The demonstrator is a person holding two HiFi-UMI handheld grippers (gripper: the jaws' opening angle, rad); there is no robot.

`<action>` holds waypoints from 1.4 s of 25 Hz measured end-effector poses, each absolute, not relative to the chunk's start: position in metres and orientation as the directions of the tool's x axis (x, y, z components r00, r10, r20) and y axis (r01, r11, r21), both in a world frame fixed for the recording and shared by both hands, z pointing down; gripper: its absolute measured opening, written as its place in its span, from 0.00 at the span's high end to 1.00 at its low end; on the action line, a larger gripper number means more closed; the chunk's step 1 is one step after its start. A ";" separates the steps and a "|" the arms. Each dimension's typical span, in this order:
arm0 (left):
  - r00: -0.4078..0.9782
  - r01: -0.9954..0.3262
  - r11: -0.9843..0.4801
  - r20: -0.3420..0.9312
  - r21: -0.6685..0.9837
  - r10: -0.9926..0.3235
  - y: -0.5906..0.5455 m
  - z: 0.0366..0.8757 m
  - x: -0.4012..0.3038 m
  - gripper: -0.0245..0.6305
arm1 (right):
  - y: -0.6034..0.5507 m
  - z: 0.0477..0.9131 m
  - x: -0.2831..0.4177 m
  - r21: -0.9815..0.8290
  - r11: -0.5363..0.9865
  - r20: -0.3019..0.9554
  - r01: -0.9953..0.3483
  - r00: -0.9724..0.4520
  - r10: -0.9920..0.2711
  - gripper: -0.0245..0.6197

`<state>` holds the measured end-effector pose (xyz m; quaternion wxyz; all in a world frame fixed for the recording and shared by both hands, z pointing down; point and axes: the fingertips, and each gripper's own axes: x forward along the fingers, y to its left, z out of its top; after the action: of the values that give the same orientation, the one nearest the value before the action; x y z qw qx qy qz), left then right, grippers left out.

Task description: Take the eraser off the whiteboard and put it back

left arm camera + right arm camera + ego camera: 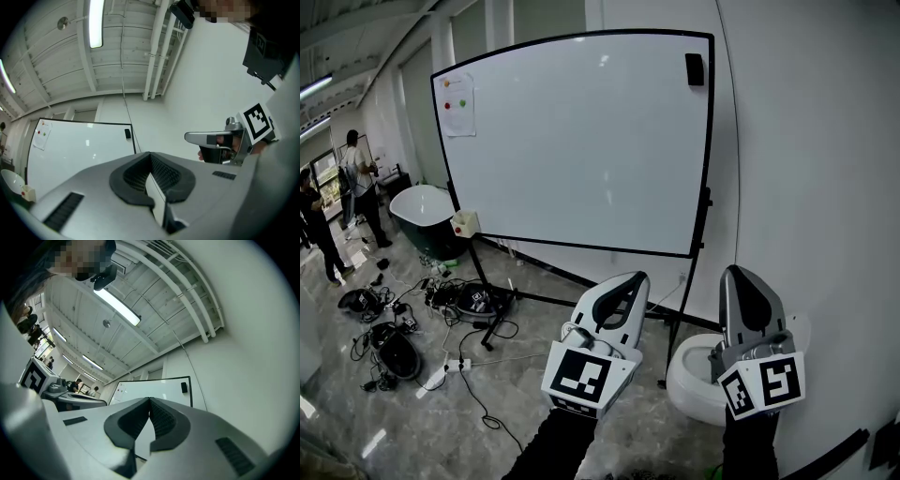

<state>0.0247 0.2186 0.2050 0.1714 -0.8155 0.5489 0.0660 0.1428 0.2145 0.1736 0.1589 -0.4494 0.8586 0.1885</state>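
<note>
We see the eraser (695, 68), a small black upright block, stuck at one o'clock on the whiteboard (581, 141), near its top corner; our left gripper (630, 281) and right gripper (737, 278) are both clenched on nothing, well below it.

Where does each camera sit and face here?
Head view: on the head, facing the white whiteboard on its black stand; left gripper, right gripper, dark sleeves show.
Left gripper view: on that gripper, looking up along its shut jaws; right gripper at right.
Right gripper view: likewise, jaws shut; left gripper at left.
All share the whiteboard and its small black rectangular eraser, top right.
</note>
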 end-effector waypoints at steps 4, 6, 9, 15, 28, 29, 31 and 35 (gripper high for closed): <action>0.398 -0.913 -0.347 -0.292 -0.212 -0.870 0.206 0.209 0.024 0.95 | 0.202 0.175 0.141 0.179 0.519 -0.444 -0.836 -0.539 -0.715 0.95; 0.397 -0.914 -0.346 -0.283 -0.212 -0.873 0.197 0.215 0.022 0.95 | 0.194 0.179 0.140 0.180 0.520 -0.445 -0.835 -0.541 -0.714 0.95; 0.386 -0.918 -0.336 -0.277 -0.212 -0.880 0.178 0.219 0.021 0.95 | 0.175 0.181 0.140 0.187 0.525 -0.442 -0.831 -0.548 -0.710 0.95; 0.373 -0.922 -0.317 -0.292 -0.223 -0.881 0.125 0.210 0.026 0.95 | 0.121 0.177 0.143 0.195 0.534 -0.449 -0.823 -0.559 -0.697 0.95; 0.360 -0.925 -0.298 -0.292 -0.236 -0.886 0.025 0.210 0.041 0.95 | 0.021 0.174 0.158 0.204 0.545 -0.459 -0.813 -0.571 -0.680 0.95; 0.355 -0.928 -0.296 -0.290 -0.228 -0.889 0.019 0.211 0.039 0.95 | 0.015 0.174 0.158 0.206 0.544 -0.458 -0.813 -0.572 -0.681 0.95; 0.349 -0.931 -0.293 -0.293 -0.217 -0.890 0.007 0.209 0.037 0.95 | 0.004 0.172 0.159 0.206 0.539 -0.457 -0.817 -0.568 -0.685 0.95; 0.355 -0.928 -0.293 -0.299 -0.232 -0.886 -0.013 0.204 0.031 0.95 | -0.017 0.170 0.155 0.202 0.536 -0.458 -0.820 -0.563 -0.688 0.95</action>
<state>0.0311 -0.0126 0.2039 0.1841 -0.8021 0.5652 0.0563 0.1549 -0.0170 0.1703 0.1638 -0.4380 0.8608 0.2007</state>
